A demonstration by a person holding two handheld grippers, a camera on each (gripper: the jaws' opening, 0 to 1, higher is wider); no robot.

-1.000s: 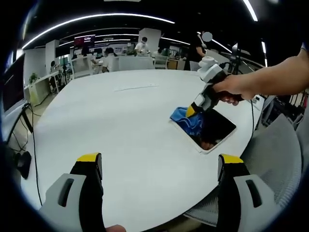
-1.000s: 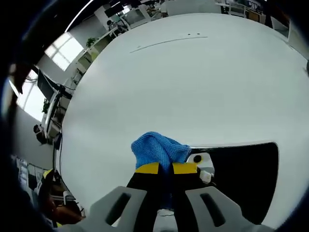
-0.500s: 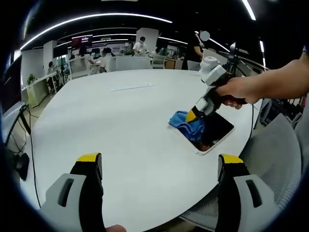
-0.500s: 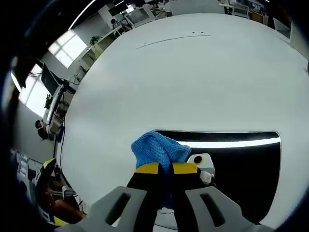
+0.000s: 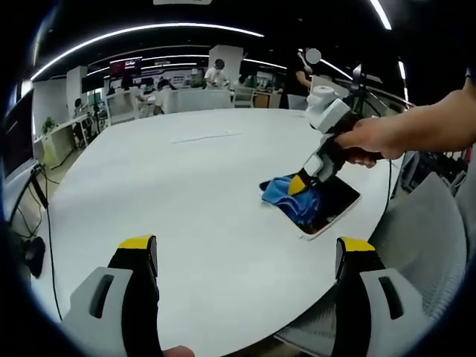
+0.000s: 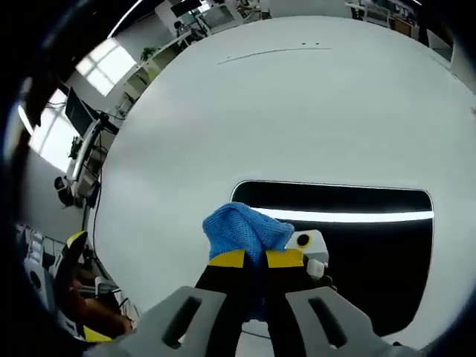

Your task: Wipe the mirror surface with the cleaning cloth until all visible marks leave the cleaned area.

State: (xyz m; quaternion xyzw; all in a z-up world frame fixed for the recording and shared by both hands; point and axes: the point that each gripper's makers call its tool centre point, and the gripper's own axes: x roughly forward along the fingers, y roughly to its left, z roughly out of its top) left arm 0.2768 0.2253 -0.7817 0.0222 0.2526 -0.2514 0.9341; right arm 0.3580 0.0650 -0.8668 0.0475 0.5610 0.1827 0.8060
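Observation:
A dark rectangular mirror (image 5: 333, 202) (image 6: 372, 245) with a white frame lies flat on the big white table (image 5: 193, 193), near its right edge. My right gripper (image 6: 255, 259) (image 5: 300, 184) is shut on a blue cleaning cloth (image 6: 244, 229) (image 5: 286, 193) and presses it onto the mirror's near-left part. A hand holds that gripper in the left gripper view. My left gripper (image 5: 245, 249) hangs open above the table's front edge, well apart from the mirror, with nothing between its fingers.
A grey chair (image 5: 428, 238) stands at the table's right edge. Desks, monitors and people fill the office behind the table (image 6: 297, 111). A monitor and cables (image 5: 30, 223) sit to the left of the table.
The right gripper has dragged the cloth from the mirror's left edge further onto the glass. More of the mirror now lies ahead of it. The left gripper has stayed put.

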